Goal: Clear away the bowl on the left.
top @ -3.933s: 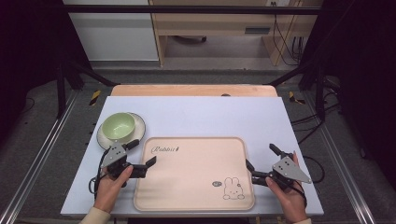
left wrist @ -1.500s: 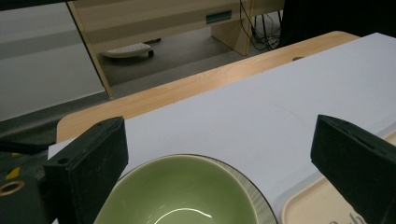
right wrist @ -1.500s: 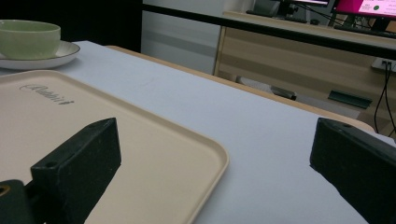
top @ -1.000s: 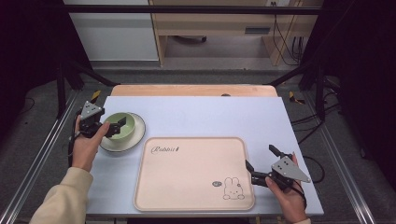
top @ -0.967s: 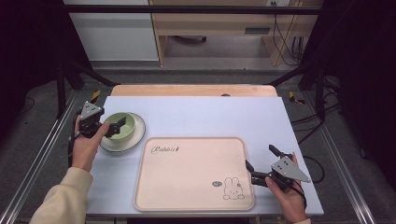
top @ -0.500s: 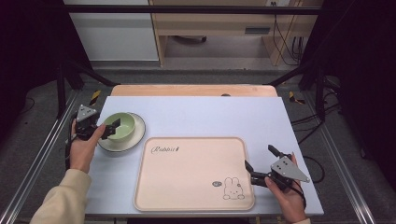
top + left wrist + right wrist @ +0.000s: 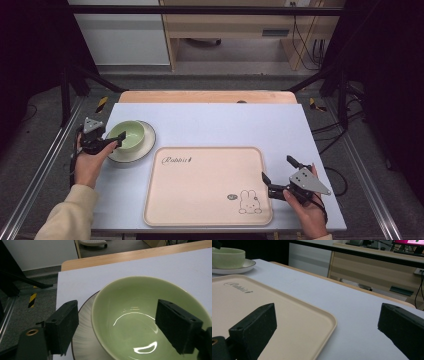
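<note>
Step in hand, as I judge it: taking hold of the green bowl (image 7: 127,135) by its rim, probably to carry it to the tray (image 7: 207,186).

Left gripper (image 7: 113,143) at the bowl's left side. In the left gripper view one jaw is outside the wall, over the saucer (image 7: 83,340); the other is over the bowl's inside. The rim runs between them. Jaws apart, have just been closing, pads not yet pressing on the wall.

Right gripper (image 7: 276,176) at the near right edge of the tray, jaws wide apart, nothing between them but tray rim and table (image 7: 352,315).

Bowl: pale green glazed ceramic, glossy, empty, upright. It sits on a white saucer with a dark rim, at the far left of the table, just beyond the tray's far left corner.

Next move calls for: closing onto the wall, squarely and firmly, since the glaze looks slick. Then a straight lift, so the saucer stays put.
</note>
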Available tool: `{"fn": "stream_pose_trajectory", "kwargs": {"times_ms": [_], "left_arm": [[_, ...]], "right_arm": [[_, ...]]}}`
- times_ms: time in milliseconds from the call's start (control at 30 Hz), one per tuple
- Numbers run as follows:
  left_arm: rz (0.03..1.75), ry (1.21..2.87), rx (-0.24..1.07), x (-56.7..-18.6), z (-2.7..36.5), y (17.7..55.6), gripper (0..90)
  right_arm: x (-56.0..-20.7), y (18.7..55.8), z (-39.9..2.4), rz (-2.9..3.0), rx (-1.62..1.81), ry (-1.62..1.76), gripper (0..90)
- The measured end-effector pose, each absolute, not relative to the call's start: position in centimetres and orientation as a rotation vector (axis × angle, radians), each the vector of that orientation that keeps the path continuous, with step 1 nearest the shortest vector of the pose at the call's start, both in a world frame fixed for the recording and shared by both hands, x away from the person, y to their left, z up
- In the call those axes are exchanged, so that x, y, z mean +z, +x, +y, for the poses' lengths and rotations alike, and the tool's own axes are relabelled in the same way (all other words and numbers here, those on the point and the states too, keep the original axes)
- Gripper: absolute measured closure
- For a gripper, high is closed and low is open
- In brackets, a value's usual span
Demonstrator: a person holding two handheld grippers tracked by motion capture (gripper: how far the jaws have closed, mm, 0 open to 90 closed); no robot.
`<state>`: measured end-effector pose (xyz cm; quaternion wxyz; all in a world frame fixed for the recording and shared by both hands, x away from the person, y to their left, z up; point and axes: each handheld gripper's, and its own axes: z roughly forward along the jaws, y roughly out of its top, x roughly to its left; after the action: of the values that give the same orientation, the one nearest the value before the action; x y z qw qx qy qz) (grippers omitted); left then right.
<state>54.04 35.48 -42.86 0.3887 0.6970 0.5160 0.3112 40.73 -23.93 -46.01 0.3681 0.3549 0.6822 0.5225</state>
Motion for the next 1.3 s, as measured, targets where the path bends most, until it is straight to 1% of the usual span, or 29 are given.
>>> {"fn": "stream_pose_trajectory", "kwargs": {"times_ms": [100,167,233,333,500,633,667,733,867,1167,1300], "left_arm": [[1.343,1.765,0.758,-43.2,35.8,54.1,24.9],[1.357,1.756,0.756,-43.4,35.8,54.2,29.9],[1.411,1.730,0.730,-43.7,36.1,54.3,33.1],[1.427,1.721,0.707,-43.8,36.3,54.3,38.1],[1.491,1.721,0.675,-44.1,36.4,54.7,43.3],[1.550,1.697,0.614,-44.6,36.6,55.0,49.8],[1.572,1.684,0.587,-44.7,36.7,55.2,53.4],[1.591,1.679,0.567,-44.8,36.7,55.4,55.6],[1.598,1.692,0.569,-44.8,36.5,55.7,58.8],[1.617,1.707,0.585,-44.8,36.1,56.2,75.1],[1.610,1.723,0.594,-44.7,36.1,56.4,77.5]], "right_arm": [[-46.0,40.7,-23.9,1.754,1.343,0.910,2.2],[-46.0,40.8,-23.9,1.757,1.341,0.909,2.2],[-46.0,40.8,-23.9,1.757,1.340,0.905,2.2],[-46.0,40.7,-23.9,1.758,1.342,0.908,2.2],[-46.0,40.8,-23.9,1.760,1.342,0.903,2.2],[-46.1,40.8,-23.9,1.761,1.345,0.903,2.2],[-46.1,40.8,-23.9,1.760,1.343,0.904,2.2],[-46.1,40.8,-23.9,1.759,1.341,0.903,2.2],[-46.1,40.8,-23.9,1.760,1.343,0.904,2.2],[-46.0,40.9,-23.9,1.759,1.346,0.905,2.2],[-46.0,40.8,-23.9,1.762,1.349,0.907,2.2]]}}
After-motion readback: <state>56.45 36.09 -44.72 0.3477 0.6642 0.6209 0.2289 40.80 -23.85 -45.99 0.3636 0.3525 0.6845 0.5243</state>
